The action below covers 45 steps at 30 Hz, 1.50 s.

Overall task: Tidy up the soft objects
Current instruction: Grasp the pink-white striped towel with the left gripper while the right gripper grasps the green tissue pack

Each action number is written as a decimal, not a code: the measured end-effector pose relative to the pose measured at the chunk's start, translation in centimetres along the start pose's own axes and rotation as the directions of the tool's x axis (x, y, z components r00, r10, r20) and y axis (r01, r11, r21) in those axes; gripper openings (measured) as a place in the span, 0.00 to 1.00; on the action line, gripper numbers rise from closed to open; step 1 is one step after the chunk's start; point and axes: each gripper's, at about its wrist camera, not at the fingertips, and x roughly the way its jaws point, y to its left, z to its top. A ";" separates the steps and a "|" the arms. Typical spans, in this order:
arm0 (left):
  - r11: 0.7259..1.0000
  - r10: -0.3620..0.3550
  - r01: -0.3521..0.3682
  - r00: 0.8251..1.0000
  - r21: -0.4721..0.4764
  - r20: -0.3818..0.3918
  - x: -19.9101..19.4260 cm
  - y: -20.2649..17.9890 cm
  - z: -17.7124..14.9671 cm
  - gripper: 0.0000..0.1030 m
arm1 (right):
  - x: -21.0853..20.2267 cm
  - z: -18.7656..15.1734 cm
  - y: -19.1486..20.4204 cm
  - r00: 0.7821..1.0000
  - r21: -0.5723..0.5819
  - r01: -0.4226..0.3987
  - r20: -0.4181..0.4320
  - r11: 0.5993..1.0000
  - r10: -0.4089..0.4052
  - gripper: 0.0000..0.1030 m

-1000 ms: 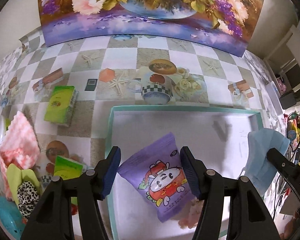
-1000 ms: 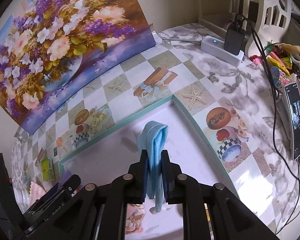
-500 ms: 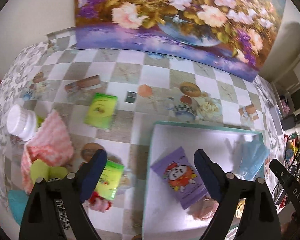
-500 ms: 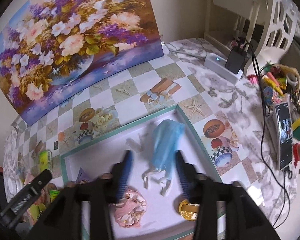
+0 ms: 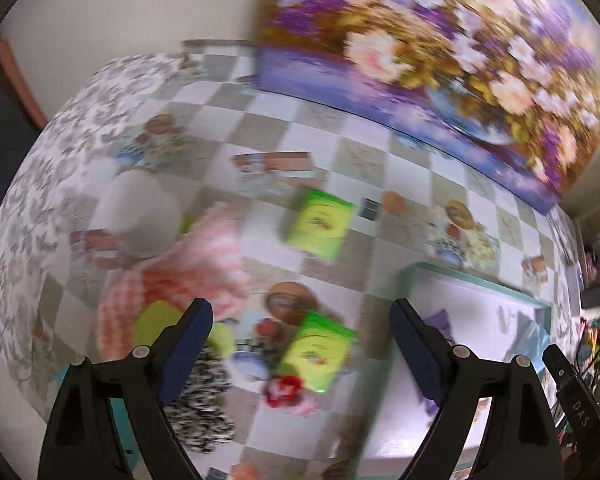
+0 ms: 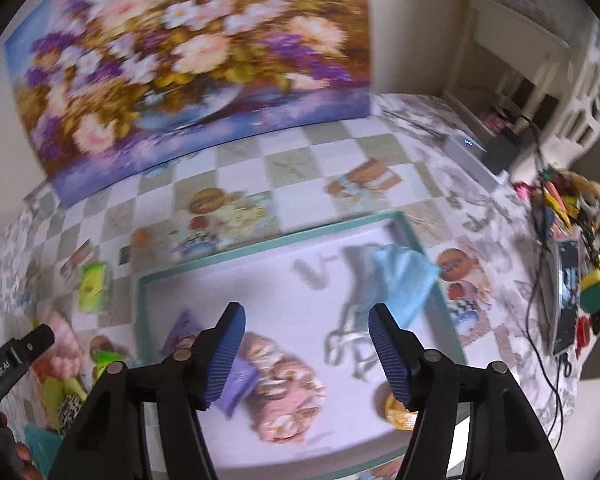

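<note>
Blurred views. Left gripper (image 5: 300, 354) wide, empty; right gripper (image 6: 306, 344), jaws just opening, empty. Purple packet (image 6: 236, 380), at seven o'clock in the tray (image 6: 260, 248), seems half hidden.

A table (image 6: 452, 168) covered in a checkered printed cloth was observed. A teal-rimmed tray (image 6: 260, 246) lay toward its near edge. Two green packets (image 5: 320, 226) (image 5: 316, 350), a pink cloth (image 5: 188, 276) and a white jar (image 5: 140, 208) lay toward the left edge. A floral painting (image 6: 188, 60) stood along the far edge; a phone (image 6: 566, 296) lay near the right edge.
</note>
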 end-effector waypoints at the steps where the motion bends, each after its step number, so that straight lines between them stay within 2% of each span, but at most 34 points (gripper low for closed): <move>1: 1.000 0.004 -0.004 1.000 -0.015 0.001 -0.1 0.9 0.0 0.88 | -0.1 -0.2 0.8 1.000 -0.017 -0.011 0.000 1.000 0.011 0.66; 8: 0.988 0.055 -0.048 0.998 -0.143 0.042 -1.8 7.8 0.1 0.89 | -0.7 -2.0 6.4 0.996 -0.139 -0.085 -0.013 0.987 0.084 0.66; 10: 0.981 0.070 -0.059 0.996 -0.186 0.053 -2.2 9.7 0.1 0.95 | -0.9 -2.6 8.2 0.994 -0.179 -0.110 -0.017 0.978 0.109 0.66; 12: 0.971 0.082 -0.066 0.995 -0.230 0.061 -2.5 11.7 0.1 0.95 | -1.0 -3.2 9.9 0.990 -0.217 -0.140 -0.026 0.966 0.138 0.66; 16: 0.953 0.108 -0.089 0.993 -0.288 0.048 -2.3 14.5 0.0 0.95 | -0.7 -4.6 13.3 0.974 -0.277 -0.225 -0.077 0.934 0.211 0.66; 19: 0.946 0.112 -0.100 0.994 -0.307 0.020 -1.3 15.6 0.0 0.95 | 0.1 -5.6 15.3 0.966 -0.306 -0.255 -0.113 0.917 0.231 0.66; 25: 0.947 0.082 -0.100 0.994 -0.307 -0.069 2.4 16.1 -0.2 0.95 | 2.7 -7.0 17.6 0.961 -0.346 -0.266 -0.173 0.900 0.218 0.66; 30: 0.946 0.051 -0.082 0.993 -0.314 -0.106 4.2 15.9 -0.2 0.95 | 4.5 -7.4 18.2 0.949 -0.344 -0.296 -0.215 0.891 0.232 0.66; 34: 0.952 0.065 -0.099 0.990 -0.289 -0.124 5.4 15.3 0.2 0.95 | 5.6 -7.8 18.6 0.937 -0.328 -0.321 -0.243 0.889 0.249 0.66; 45: 0.969 0.106 -0.139 0.981 -0.205 -0.162 8.5 13.6 1.6 0.94 | 7.7 -8.1 18.8 0.927 -0.303 -0.331 -0.283 0.893 0.247 0.66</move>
